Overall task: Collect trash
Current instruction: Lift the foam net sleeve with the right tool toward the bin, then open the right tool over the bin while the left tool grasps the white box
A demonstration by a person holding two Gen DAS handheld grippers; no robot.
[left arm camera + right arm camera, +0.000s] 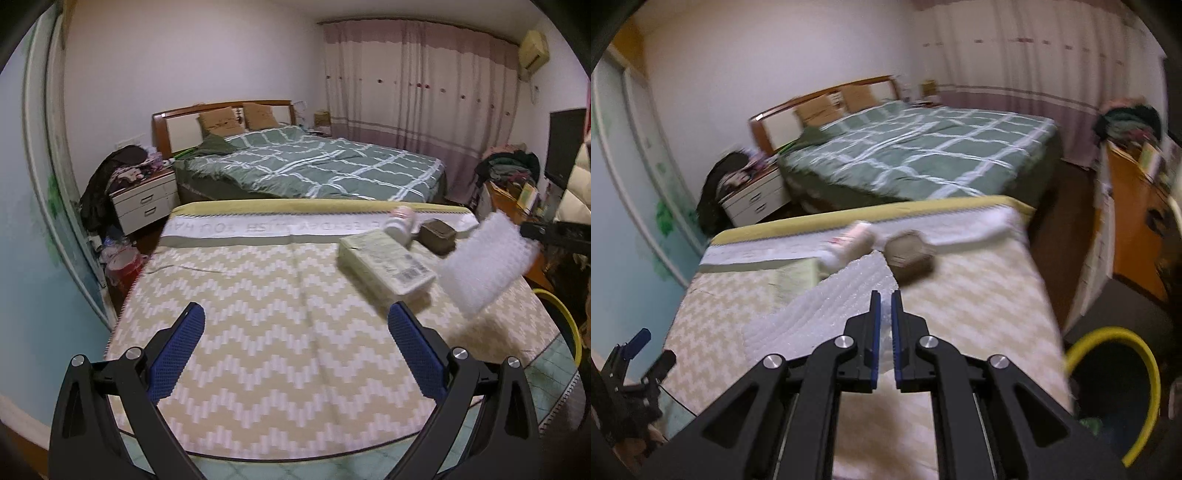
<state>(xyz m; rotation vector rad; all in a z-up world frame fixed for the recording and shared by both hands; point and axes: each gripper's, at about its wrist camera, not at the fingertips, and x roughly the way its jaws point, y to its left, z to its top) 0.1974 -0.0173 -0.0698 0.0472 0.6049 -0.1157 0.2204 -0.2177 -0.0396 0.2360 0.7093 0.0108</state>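
Note:
My right gripper [885,295] is shut on a white sheet of bubble wrap [827,314] and holds it above the table with the zigzag cloth [979,302]. In the left wrist view the same bubble wrap [484,266] hangs at the right from the right gripper [532,234]. My left gripper [295,321] stands open over the cloth [258,314] with nothing between its fingers. On the far part of the table lie a pale green packet [384,262], a white bottle [399,225] on its side and a small brown box [437,234].
A bin with a yellow rim [1137,376] stands on the floor at the table's right. Beyond the table is a bed with a green checked quilt [306,166], a nightstand [147,203] with clothes, and a cluttered wooden cabinet [1134,221] at right.

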